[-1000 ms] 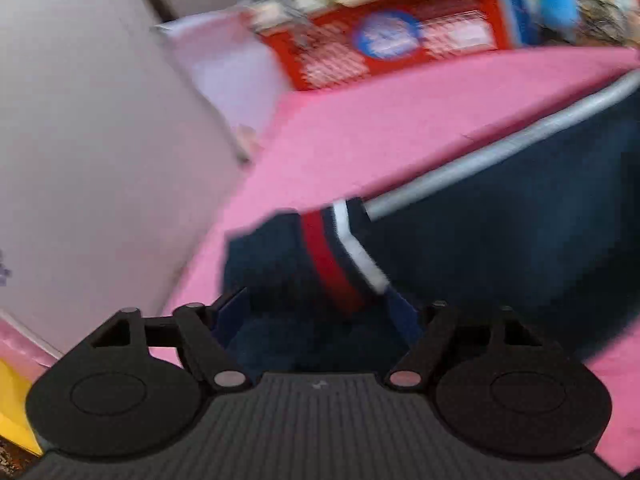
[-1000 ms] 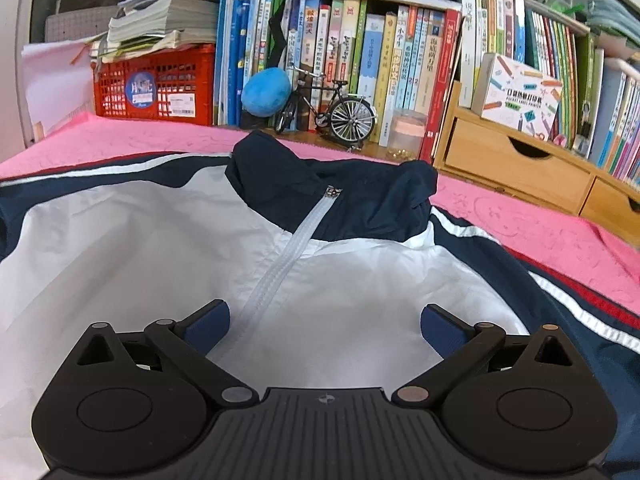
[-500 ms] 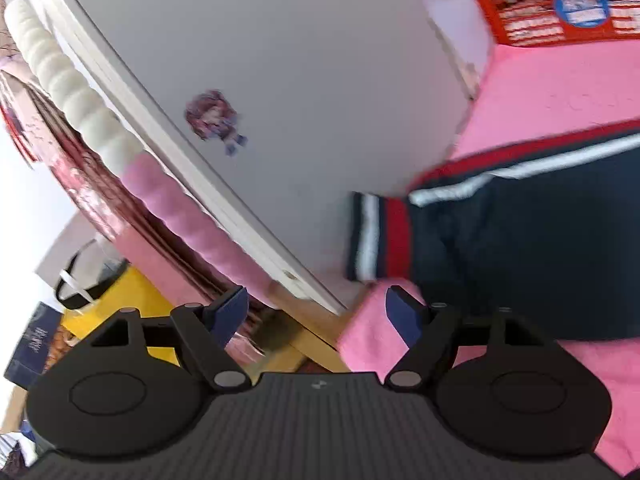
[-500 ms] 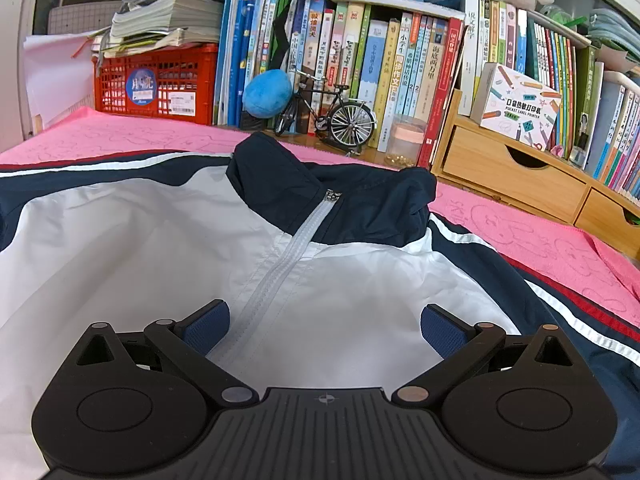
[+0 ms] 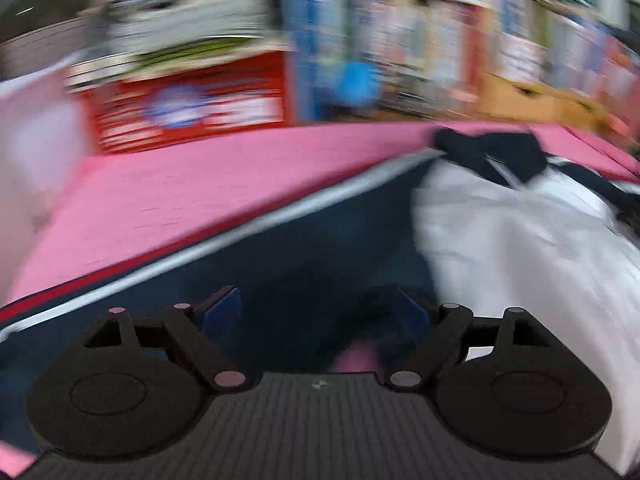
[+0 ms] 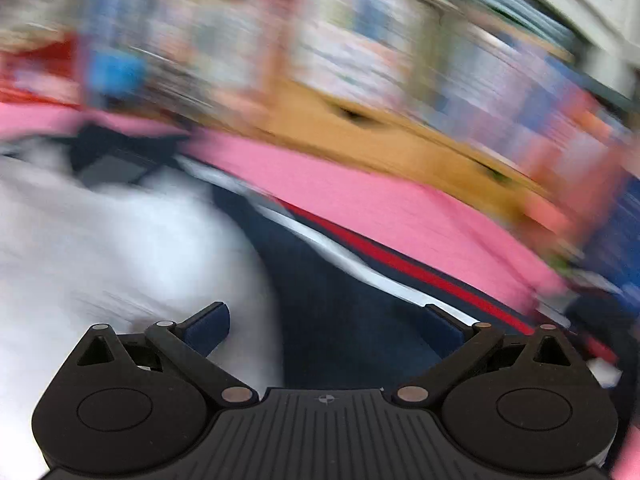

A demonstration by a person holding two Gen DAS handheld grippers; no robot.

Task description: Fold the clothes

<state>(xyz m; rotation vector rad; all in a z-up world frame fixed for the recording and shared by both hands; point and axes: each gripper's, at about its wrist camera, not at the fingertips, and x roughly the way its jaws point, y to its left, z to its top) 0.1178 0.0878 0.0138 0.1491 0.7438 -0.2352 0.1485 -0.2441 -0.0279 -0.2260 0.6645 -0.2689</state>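
Observation:
A navy and white zip jacket (image 5: 500, 240) lies spread on the pink table cover (image 5: 200, 184). Both views are motion-blurred. My left gripper (image 5: 318, 312) is open and empty, low over the navy left sleeve (image 5: 312, 252) with its white and red stripes. My right gripper (image 6: 324, 326) is open and empty, over the boundary between the white front panel (image 6: 120, 248) and the navy right sleeve (image 6: 340, 292), whose white and red stripes run to the right.
A red basket (image 5: 192, 108) with papers, a row of books and a blue plush (image 5: 360, 80) stand behind the table. A wooden drawer unit (image 6: 380, 128) stands at the back right. Pink cover (image 6: 360, 192) shows beyond the sleeves.
The left gripper swung from the table's left edge and sleeve cuff back over the left sleeve. The right gripper turned right, from the jacket's zip and collar toward the right sleeve.

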